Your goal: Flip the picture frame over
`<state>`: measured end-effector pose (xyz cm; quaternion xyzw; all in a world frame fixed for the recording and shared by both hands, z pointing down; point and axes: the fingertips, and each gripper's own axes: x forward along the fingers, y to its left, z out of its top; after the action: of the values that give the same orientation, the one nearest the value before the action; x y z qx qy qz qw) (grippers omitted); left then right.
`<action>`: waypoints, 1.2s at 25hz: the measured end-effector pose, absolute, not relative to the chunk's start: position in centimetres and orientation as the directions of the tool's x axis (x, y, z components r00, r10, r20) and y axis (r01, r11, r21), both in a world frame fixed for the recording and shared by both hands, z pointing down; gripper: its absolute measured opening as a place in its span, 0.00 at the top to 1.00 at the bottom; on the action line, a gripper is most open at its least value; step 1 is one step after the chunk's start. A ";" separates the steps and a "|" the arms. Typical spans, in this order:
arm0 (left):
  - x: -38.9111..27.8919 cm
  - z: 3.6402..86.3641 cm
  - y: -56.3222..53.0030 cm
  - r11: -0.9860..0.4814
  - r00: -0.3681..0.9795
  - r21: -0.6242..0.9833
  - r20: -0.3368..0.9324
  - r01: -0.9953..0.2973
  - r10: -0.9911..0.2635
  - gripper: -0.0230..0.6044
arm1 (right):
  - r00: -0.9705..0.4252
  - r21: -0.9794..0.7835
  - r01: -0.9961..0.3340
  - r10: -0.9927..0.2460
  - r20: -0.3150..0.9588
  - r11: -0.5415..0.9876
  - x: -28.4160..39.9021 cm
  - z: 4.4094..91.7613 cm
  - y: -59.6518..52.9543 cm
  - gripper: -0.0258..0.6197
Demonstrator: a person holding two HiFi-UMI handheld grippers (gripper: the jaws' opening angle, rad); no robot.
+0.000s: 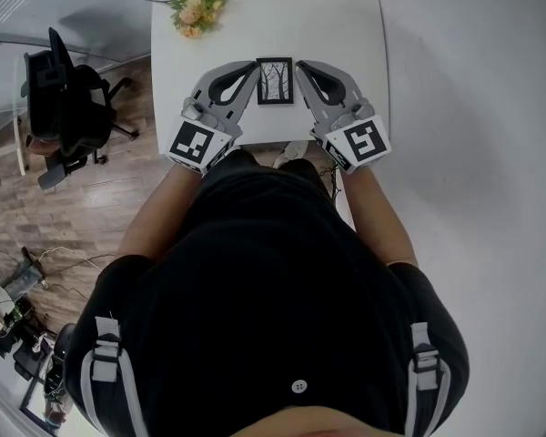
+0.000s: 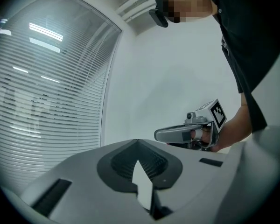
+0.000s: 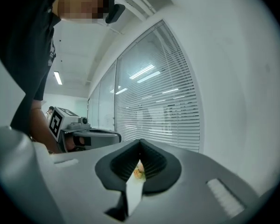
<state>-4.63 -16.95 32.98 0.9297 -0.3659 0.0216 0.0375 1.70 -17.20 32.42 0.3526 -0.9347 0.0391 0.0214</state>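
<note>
The frame (image 1: pixel 275 81), black-edged with a picture of bare trees, lies flat and face up on the white table (image 1: pixel 346 35), mid-width, toward its near edge.

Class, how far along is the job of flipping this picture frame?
Done: can't tell; the picture frame lies flat on the table, tree print up. In hand: nothing, the left claw and right claw flank it, both shut and empty. Left: if print-up is the start, the whole flip.
</note>
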 end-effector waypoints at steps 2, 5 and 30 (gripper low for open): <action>-4.5 32.3 -17.1 -0.727 0.729 0.048 0.061 -0.684 -0.682 0.95 | -0.740 -0.060 -0.673 -0.670 0.060 0.737 2.1 31.9 -17.5 0.95; -4.2 31.2 -17.5 -0.727 0.729 0.052 0.048 -0.685 -0.683 0.95 | -0.728 -0.060 -0.686 -0.684 0.046 0.726 2.5 31.0 -18.0 0.95; -4.5 31.0 -19.7 -0.725 0.727 0.049 0.053 -0.687 -0.685 0.95 | -0.722 -0.093 -0.691 -0.691 0.044 0.716 2.6 30.8 -19.7 0.95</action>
<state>-4.51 -19.65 31.03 0.9287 -0.3692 0.0154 0.0326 2.58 -19.67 30.81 0.3730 -0.9264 0.0515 0.0028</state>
